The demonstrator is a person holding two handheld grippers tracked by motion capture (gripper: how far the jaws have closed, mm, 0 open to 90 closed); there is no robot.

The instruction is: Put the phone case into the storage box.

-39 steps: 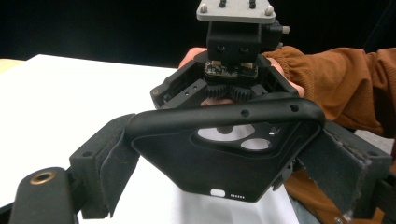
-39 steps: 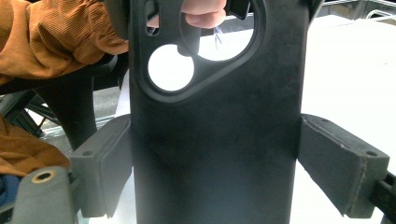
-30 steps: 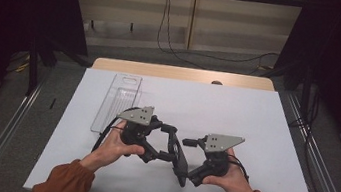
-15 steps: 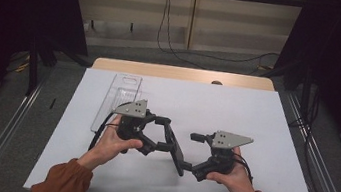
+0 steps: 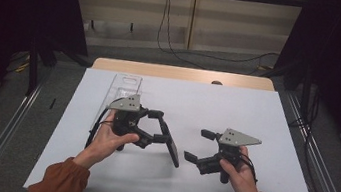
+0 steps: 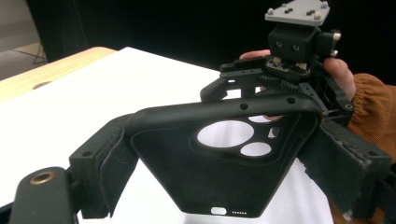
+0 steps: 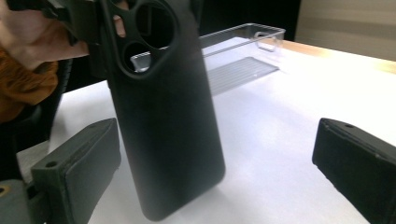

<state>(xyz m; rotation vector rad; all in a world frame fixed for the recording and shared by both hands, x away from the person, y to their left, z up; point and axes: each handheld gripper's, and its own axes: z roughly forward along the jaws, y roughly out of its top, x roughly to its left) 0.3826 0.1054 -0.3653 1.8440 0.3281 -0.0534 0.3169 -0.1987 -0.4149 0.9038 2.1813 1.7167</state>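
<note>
A black phone case (image 5: 171,149) with round camera cut-outs hangs tilted above the white table, and my left gripper (image 5: 160,128) is shut on its upper end. In the left gripper view the case (image 6: 219,163) spans the gap between both padded jaws, inner side toward the camera. My right gripper (image 5: 197,144) stands open a little to the right of the case, apart from it. In the right gripper view the case (image 7: 168,116) hangs between the wide-apart jaws, nearer the left pad (image 7: 79,172), touching neither.
A clear plastic tray (image 5: 121,89) lies at the back left of the white table cover (image 5: 257,113), also seen as the tray (image 7: 243,51) behind the case. A wooden table edge (image 5: 181,73) runs along the far side. Metal rails flank the table.
The two grippers, close together around the case a second ago, have drawn apart. The left one keeps the case and moved left; the right one moved right, off it.
</note>
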